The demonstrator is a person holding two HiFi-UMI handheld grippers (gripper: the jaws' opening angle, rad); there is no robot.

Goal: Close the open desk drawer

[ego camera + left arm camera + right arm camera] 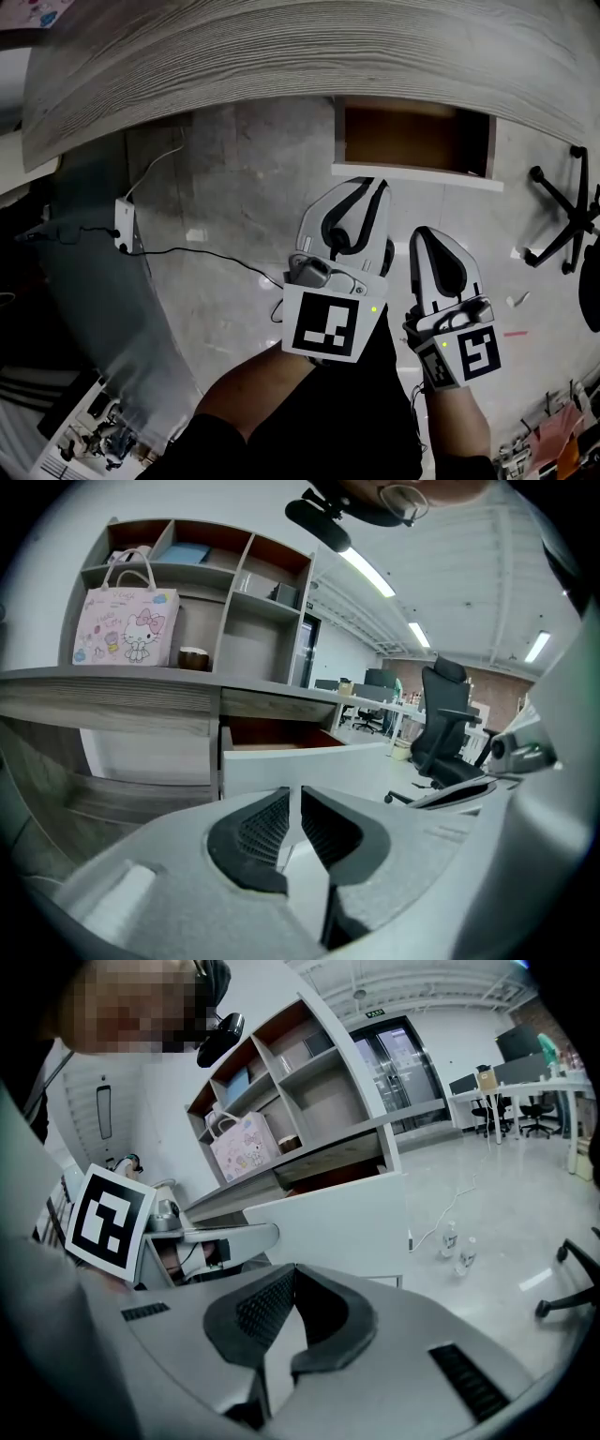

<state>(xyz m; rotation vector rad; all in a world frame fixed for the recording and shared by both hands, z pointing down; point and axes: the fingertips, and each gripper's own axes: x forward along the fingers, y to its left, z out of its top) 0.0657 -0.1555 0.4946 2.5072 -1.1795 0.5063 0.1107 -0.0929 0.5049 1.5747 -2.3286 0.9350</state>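
The desk drawer [412, 136] stands pulled out from under the wood-grain desk top [234, 66], its brown inside showing and its white front panel [417, 175] facing me. The tips of my left gripper [377, 184] lie right at that front panel in the head view. In the left gripper view the left gripper [295, 794] points at the drawer front [300, 766], its jaws a thin slit apart with nothing between them. My right gripper [419, 232] hangs lower right, short of the drawer; its tips [293, 1269] meet, empty.
A black office chair base [562, 220] stands on the floor to the right. A white power strip [124, 225] with a black cable lies left under the desk. A pink bag [125, 628] sits in the shelf unit on the desk. Two bottles [457, 1241] stand on the floor.
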